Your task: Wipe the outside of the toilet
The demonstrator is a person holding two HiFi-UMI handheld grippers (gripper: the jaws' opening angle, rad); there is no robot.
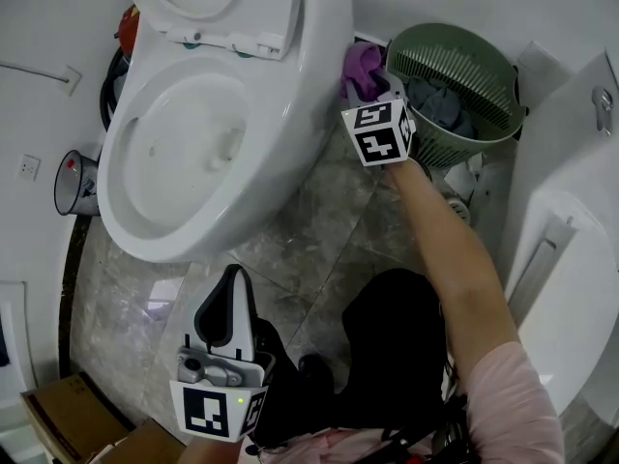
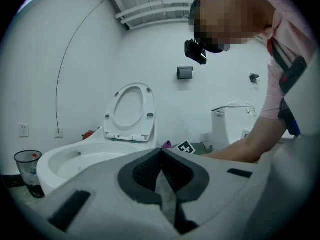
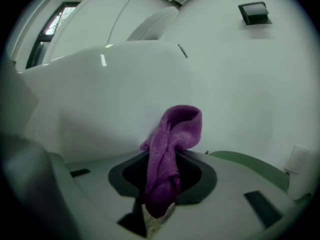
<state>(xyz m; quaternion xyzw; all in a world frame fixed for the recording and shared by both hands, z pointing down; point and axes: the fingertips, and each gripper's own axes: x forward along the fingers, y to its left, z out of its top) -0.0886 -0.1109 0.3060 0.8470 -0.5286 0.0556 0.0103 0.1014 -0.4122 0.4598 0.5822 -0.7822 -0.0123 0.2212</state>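
Observation:
The white toilet [image 1: 290,95] stands with seat and lid raised, bowl open toward me. My right gripper [image 1: 372,90] is shut on a purple cloth [image 1: 362,66], which presses against the toilet's outer right side near the back. In the right gripper view the cloth [image 3: 172,139] sticks up between the jaws in front of the white toilet wall [image 3: 110,94]. My left gripper [image 1: 230,309] hangs low near my body, shut and holding nothing; its view looks at the toilet bowl [image 2: 85,156] from the front.
A green slatted basket [image 1: 455,85] with grey cloths stands right behind the right gripper. A second white toilet or cistern [image 1: 571,249] is at right. A toilet brush holder [image 1: 77,184] stands left of the bowl; cardboard boxes [image 1: 73,416] lie at bottom left.

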